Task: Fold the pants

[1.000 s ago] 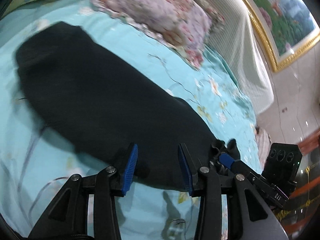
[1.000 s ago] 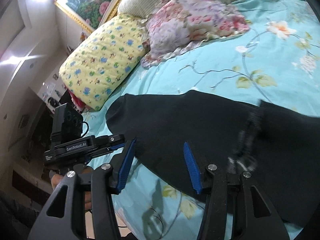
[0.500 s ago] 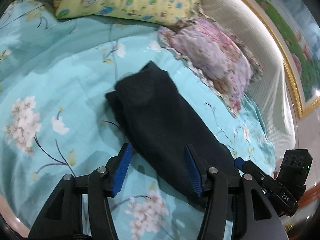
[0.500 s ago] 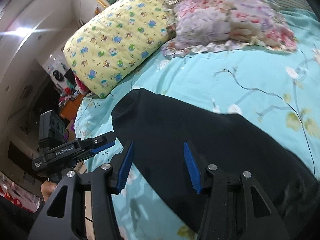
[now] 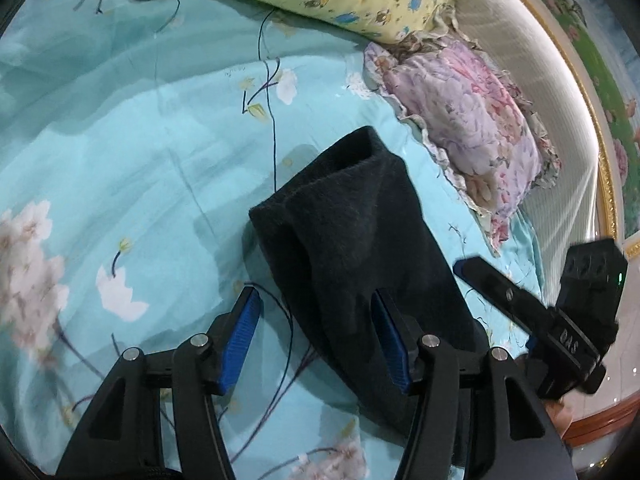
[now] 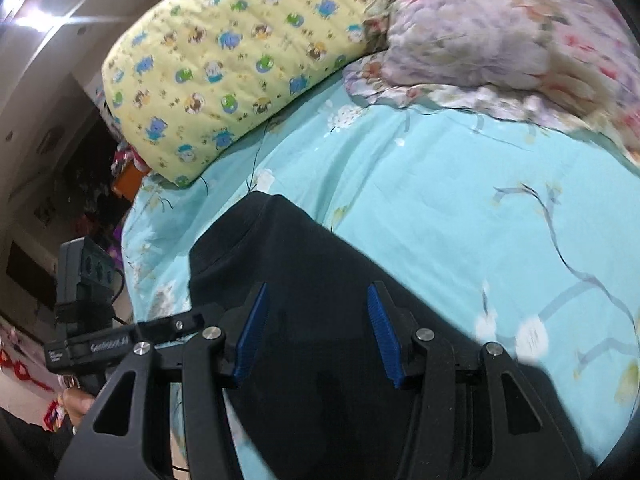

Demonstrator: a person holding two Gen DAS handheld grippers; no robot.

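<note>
Right wrist view, left gripper [image 6: 188,326] marked "GenRobot.AI"

A bed under a turquoise floral sheet [image 5: 140,128]; at twelve o'clock a yellow cartoon-print pillow [image 6: 224,64], at two o'clock a pink floral pillow [image 5: 472,120] (frilled edge), cream headboard [image 5: 560,128] behind.

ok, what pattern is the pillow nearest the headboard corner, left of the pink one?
Pale yellow with small cartoon animals in blue and green: yellow pillow; clearest in the right wrist view.

Evenly lit, soft shadows on the bedsheet [image 5: 120,140]. Heavy fisheye bending, dark corners. Motion-blurred floral pillow [image 6: 500,40]; ceiling glare upper left.
</note>
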